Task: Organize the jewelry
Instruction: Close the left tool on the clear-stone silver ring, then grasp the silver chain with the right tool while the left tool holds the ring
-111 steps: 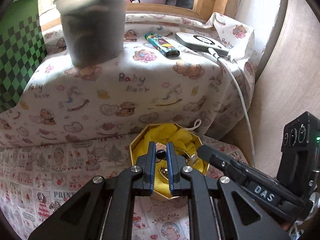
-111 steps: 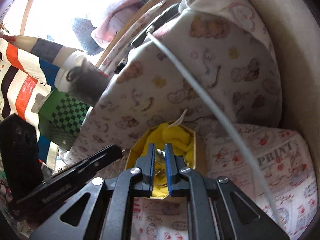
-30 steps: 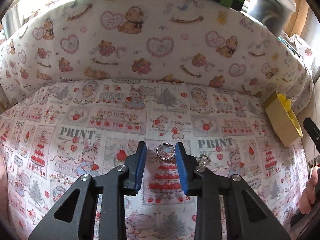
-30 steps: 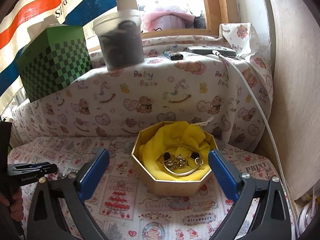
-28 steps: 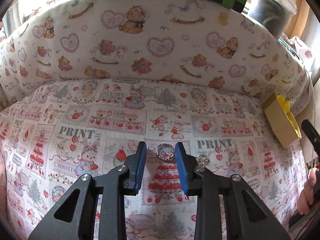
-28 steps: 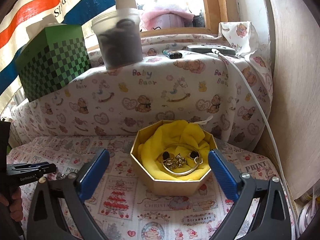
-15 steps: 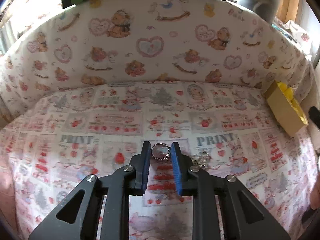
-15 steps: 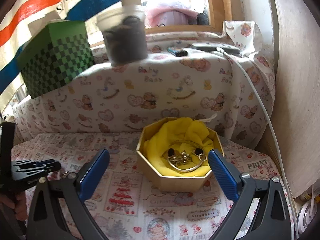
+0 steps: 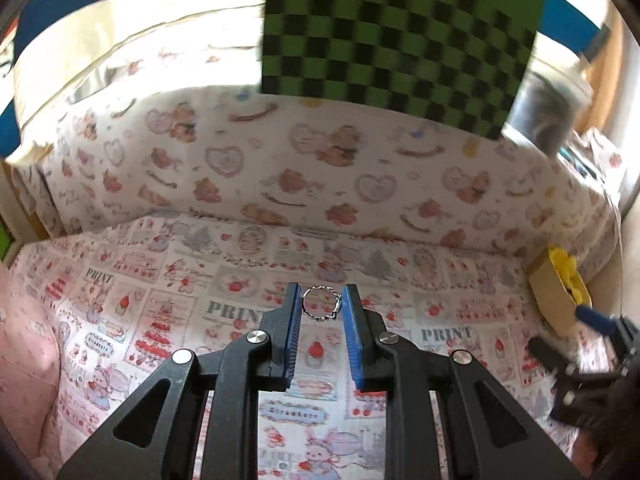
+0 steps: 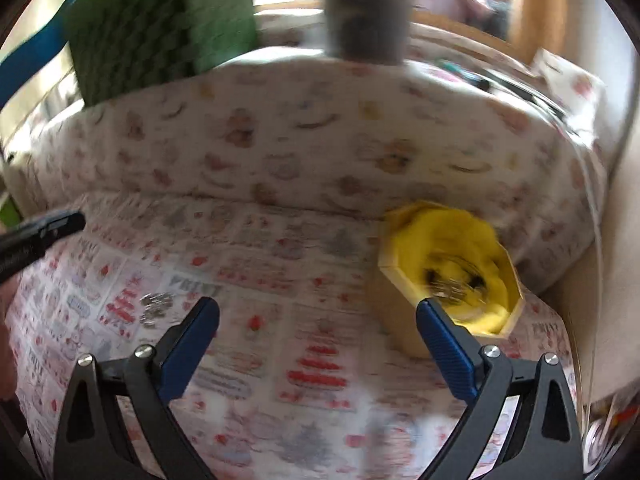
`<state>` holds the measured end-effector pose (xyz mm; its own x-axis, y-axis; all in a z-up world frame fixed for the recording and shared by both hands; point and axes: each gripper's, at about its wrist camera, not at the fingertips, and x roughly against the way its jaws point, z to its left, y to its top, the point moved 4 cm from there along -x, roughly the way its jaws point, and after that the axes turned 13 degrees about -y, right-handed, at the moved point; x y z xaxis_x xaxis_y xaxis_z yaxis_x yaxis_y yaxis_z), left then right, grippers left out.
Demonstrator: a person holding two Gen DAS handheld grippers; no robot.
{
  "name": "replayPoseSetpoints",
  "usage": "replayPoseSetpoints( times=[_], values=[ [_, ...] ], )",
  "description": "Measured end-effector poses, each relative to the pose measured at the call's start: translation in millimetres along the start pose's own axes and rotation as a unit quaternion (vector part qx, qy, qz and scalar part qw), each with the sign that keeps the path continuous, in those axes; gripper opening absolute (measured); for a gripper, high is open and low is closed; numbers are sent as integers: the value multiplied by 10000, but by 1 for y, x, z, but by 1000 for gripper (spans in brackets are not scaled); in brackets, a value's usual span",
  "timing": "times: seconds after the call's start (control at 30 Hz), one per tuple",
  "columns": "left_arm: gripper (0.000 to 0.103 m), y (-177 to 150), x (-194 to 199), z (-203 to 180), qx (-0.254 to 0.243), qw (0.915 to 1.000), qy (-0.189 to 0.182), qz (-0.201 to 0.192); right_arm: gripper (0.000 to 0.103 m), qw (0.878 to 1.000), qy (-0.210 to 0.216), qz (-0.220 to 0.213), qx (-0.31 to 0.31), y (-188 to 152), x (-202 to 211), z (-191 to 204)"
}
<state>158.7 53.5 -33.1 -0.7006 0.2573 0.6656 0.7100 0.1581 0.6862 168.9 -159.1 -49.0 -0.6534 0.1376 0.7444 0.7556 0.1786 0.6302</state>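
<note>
Two claws are in view: the left claw (image 9: pixel 321 309) and the right claw (image 10: pixel 317 322). One ring (image 9: pixel 321 309) sits between the left claw's blue pads. One small heap of silvery jewelry (image 10: pixel 155 309) lies on the printed cloth; its pieces are too blurred to count. One eight-sided box (image 10: pixel 452 276) holds one yellow cloth (image 10: pixel 448 240) and a blurred tangle of jewelry. One green checked box (image 9: pixel 396 40) and one plastic tub (image 10: pixel 366 16) stand on the ledge behind.

You're in a home, likely a child's room: white teddy-bear-and-heart print cotton fabric (image 9: pixel 320 168) drapes a raised ledge, a strawberry-and-bunny print cloth (image 9: pixel 168 280) covers the surface below, and a wooden window frame (image 10: pixel 520 8) lets in daylight.
</note>
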Motion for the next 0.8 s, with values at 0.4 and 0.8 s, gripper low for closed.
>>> replayPoseSetpoints(
  times=[0.4, 0.8],
  values=[
    [20, 5, 4, 32, 392, 9988, 271, -112, 76, 9966, 543, 449, 439, 9, -9, 81],
    [20, 4, 3, 38, 452, 9983, 339, -105, 26, 9921, 629, 666, 858, 3, -32, 129]
  ],
)
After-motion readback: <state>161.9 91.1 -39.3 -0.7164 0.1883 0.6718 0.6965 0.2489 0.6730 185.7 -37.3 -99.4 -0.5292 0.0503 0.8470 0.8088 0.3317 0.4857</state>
